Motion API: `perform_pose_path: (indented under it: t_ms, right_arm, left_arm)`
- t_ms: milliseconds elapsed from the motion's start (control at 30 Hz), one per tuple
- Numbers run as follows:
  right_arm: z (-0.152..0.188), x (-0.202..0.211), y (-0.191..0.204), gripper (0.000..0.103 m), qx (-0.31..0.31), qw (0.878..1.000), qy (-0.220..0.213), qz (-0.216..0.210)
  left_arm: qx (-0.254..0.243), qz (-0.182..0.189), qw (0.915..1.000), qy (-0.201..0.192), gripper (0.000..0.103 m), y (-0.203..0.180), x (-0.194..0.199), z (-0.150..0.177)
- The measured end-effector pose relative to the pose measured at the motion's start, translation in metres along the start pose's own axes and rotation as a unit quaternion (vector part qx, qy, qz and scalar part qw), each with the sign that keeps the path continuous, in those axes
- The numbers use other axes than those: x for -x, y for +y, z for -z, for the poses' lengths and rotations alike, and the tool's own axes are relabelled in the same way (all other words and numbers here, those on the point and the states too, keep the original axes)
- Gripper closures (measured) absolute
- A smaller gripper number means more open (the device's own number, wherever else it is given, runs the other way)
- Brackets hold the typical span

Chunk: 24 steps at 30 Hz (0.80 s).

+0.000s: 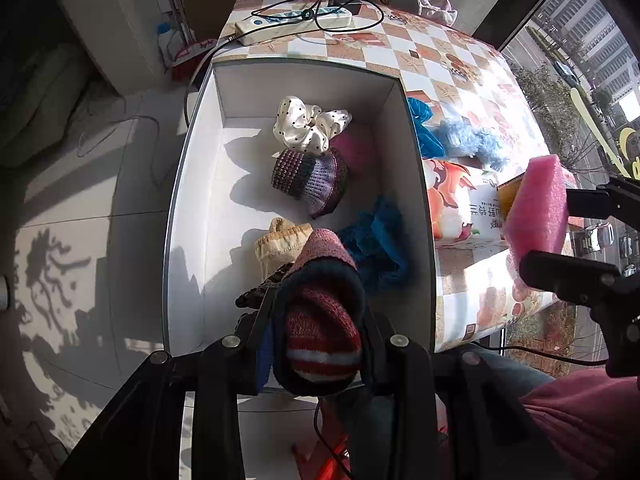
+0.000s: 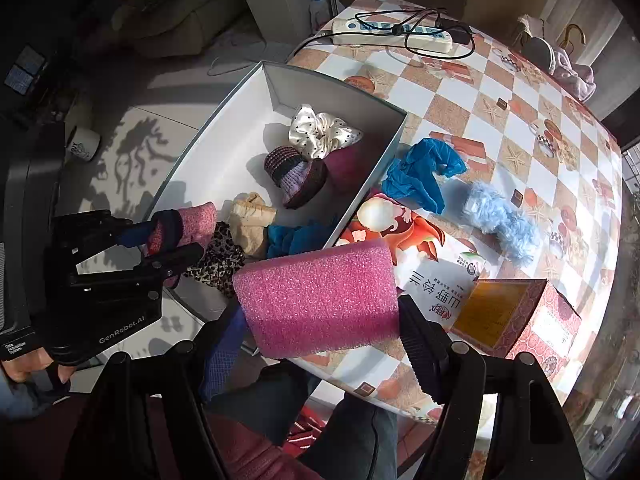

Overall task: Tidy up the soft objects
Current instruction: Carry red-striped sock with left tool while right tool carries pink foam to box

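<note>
left gripper [image 1: 320, 344]: jaws clamped on red knit sock [image 1: 320, 312], held over near end of white box [image 1: 192, 184] | right gripper [image 2: 320, 312]: jaws clamped on pink foam block [image 2: 316, 296], over counter [image 2: 520, 92] | ahead of right jaws: blue fluffy piece [image 2: 500, 220], blue cloth [image 2: 420, 172]

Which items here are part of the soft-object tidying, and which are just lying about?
Job:
- white box
- knitted sock in left tool
- pink foam in right tool
- blue cloth
- fluffy blue piece
- dotted scrunchie

Lying about:
- power strip
- red carton
- printed bag
</note>
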State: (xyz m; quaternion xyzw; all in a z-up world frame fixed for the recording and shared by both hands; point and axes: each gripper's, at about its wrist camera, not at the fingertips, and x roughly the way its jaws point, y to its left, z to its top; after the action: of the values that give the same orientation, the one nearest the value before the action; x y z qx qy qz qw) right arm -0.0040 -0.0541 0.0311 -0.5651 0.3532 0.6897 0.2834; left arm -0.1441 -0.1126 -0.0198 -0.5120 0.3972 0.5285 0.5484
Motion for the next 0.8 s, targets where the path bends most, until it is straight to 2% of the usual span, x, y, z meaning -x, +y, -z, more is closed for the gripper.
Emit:
perform_pose_path:
  t_ms: [467, 800]
  right_arm:
    - [-0.038, -0.007, 0.038, 0.028, 0.051, 0.999, -0.002, 0.000]
    - [-0.044, -0.014, 0.044, 0.028, 0.056, 0.998, 0.006, -0.003]
  left_arm:
    - [0.042, -0.001, 0.9991, -0.002, 0.065, 0.017, -0.008, -0.007]
    - [0.052, -0.010, 0.9986, 0.004, 0.065, 0.025, -0.014, -0.004]
